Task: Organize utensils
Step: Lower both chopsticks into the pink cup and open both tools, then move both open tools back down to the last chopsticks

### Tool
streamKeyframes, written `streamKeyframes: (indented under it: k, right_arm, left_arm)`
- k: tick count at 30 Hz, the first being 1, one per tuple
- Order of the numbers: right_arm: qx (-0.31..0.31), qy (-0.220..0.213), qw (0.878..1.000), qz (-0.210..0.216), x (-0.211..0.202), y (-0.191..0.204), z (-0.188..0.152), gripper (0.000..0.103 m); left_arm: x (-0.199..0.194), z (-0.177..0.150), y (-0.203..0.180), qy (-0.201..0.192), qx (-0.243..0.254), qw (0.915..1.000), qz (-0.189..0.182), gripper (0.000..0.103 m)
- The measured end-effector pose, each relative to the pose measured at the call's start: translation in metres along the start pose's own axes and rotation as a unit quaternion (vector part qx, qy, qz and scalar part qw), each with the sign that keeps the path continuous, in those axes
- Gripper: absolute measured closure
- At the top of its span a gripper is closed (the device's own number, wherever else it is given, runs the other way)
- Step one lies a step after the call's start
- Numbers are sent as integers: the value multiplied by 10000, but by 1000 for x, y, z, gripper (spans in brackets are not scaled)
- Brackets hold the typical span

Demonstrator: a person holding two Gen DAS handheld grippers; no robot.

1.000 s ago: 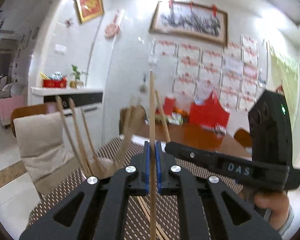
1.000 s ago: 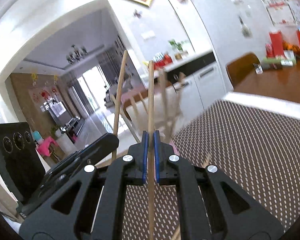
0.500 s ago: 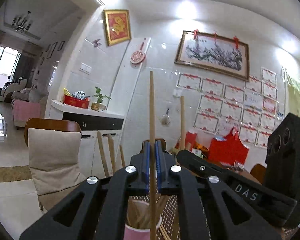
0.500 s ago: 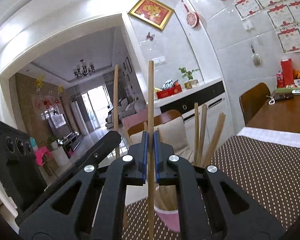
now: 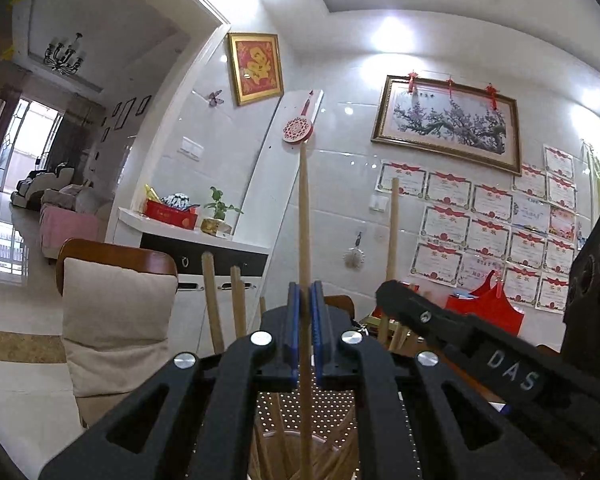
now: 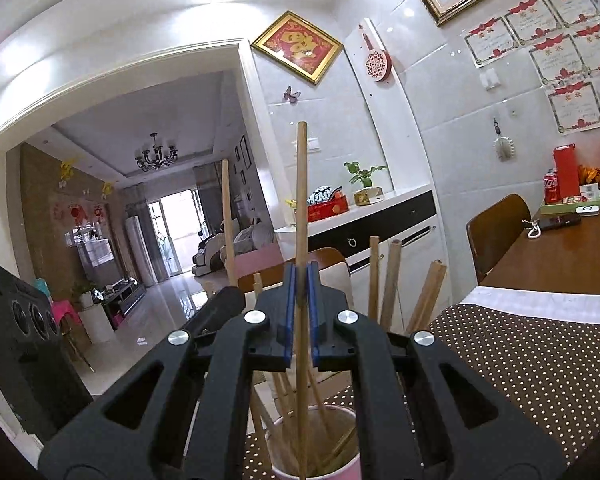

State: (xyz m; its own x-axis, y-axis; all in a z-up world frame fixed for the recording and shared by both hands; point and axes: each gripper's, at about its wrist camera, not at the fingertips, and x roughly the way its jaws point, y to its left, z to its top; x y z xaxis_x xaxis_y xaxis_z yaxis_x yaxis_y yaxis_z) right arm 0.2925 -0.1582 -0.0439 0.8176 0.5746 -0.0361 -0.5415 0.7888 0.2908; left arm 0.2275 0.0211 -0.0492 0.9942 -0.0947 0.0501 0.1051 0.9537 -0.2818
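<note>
Table mat (image 6: 540, 360): dotted, bears the cup
Pink cup (image 6: 342, 462): under both grippers, already holding chopsticks
Right gripper (image 6: 300, 320): clamped on upright chopstick (image 6: 301, 208); release over the cup
Left gripper (image 5: 305, 332): clamped on another chopstick (image 5: 304, 220); lower it straight

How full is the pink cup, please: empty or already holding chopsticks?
Already holding several: wooden chopsticks stand leaning inside the pink cup, tips above the gripper.

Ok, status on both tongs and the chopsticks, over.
Left tongs shut on one wooden chopstick. Right tongs shut on another chopstick, lower end in the pink paper cup. Cup already crowded with sticks.
</note>
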Motion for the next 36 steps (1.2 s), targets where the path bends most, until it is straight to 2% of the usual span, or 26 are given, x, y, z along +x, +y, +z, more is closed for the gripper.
streamKeyframes:
  k: [11,23,25,26,33,36]
  right_arm:
    - [-164,-98,9998,-37,7,1,-6,96]
    - [-249,357,9991,-7,-3,1,-14,96]
    - [-300,392,9988,-38,-8,2,-14,96]
    - [-309,425,9986,-45,-9,2,-14,96]
    - [-291,556,9980,-46,-24,5,-11,96]
    - [-324,750,9966,-43,-22,8,-15,96]
  left_arm:
    - [7,-18,3,231,54,9997,51,97]
    - [3,-22,7,628,132,9979,-122,96]
    - [1,-20,6,684,202,9974,-124,88]
    - [-1,-20,6,683,207,9974,-116,79]
    - [-12,-13,8,804,172,9965,-162,74]
    - [-19,-12,8,877,251,9958,-93,72]
